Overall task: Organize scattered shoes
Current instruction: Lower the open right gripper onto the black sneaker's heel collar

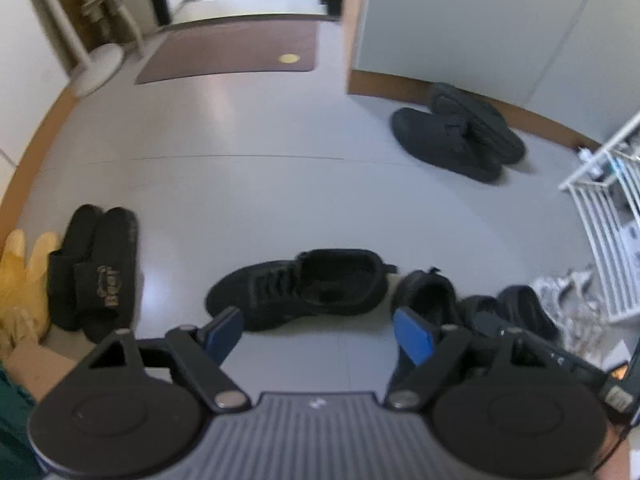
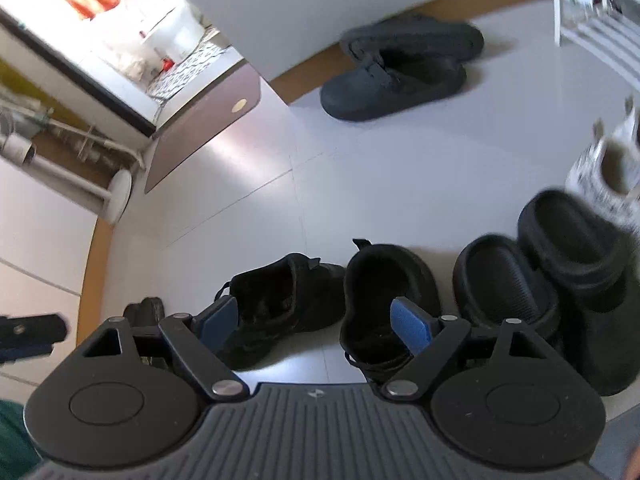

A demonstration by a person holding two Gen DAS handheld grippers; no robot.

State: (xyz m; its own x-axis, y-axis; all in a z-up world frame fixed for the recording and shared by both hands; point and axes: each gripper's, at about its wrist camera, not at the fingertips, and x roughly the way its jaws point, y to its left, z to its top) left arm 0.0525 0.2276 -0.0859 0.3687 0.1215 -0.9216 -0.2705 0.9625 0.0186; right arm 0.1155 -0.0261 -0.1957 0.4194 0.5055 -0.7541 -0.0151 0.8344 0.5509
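Two black sneakers lie on the white floor. One sneaker (image 1: 304, 288) (image 2: 280, 300) lies sideways; the second sneaker (image 1: 428, 296) (image 2: 384, 300) stands beside it on the right. My left gripper (image 1: 318, 330) hovers open above the sideways sneaker, nothing between its blue pads. My right gripper (image 2: 316, 326) is open over the gap between both sneakers, holding nothing. A pair of black clogs (image 2: 560, 280) (image 1: 520, 312) sits right of the sneakers. Dark grey clogs (image 1: 460, 136) (image 2: 400, 68) lie stacked by the far wall. Black slides (image 1: 96, 272) rest at the left.
A brown doormat (image 1: 228, 52) (image 2: 208, 120) lies before an open doorway. A white fan base (image 1: 98, 68) (image 2: 118, 196) stands at the left wall. A white rack (image 1: 608, 220) is at the right, with a patterned white shoe (image 2: 608, 172) near it. Yellow slippers (image 1: 20, 272) lie far left.
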